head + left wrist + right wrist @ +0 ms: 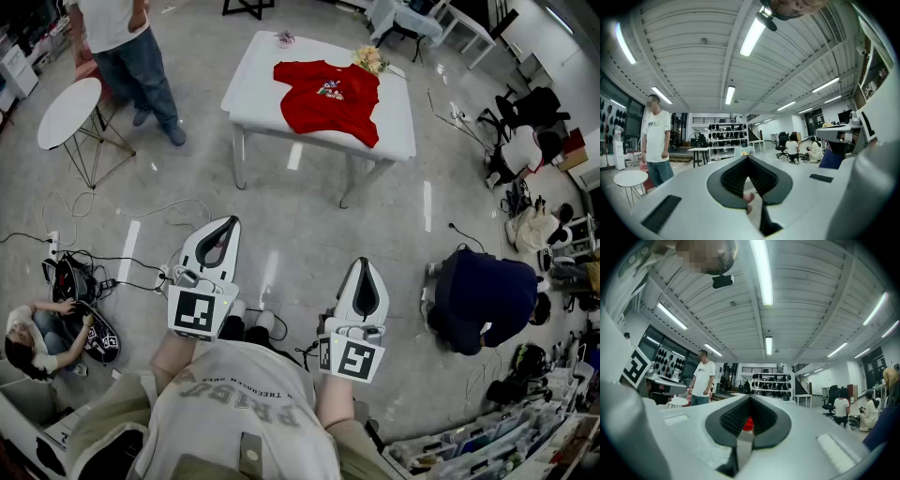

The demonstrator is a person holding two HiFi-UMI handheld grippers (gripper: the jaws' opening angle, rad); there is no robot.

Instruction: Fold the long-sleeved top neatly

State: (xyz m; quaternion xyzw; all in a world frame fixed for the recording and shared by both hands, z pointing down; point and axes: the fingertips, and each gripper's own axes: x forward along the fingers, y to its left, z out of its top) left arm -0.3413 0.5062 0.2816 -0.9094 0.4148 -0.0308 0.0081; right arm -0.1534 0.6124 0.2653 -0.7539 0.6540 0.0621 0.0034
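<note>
The red long-sleeved top (328, 98) lies spread out on the white table (253, 80), from the middle toward the right edge, and its lower part reaches the near edge. A small bunch of flowers (371, 59) is close to the far right corner. The left gripper (223, 225) and the right gripper (364, 264) are well apart from the table, over the floor, both pointing to it. Each has its jaws closed together, with nothing between them. A person (127, 47) stands left of the table, beside a round side table (67, 111).
</note>
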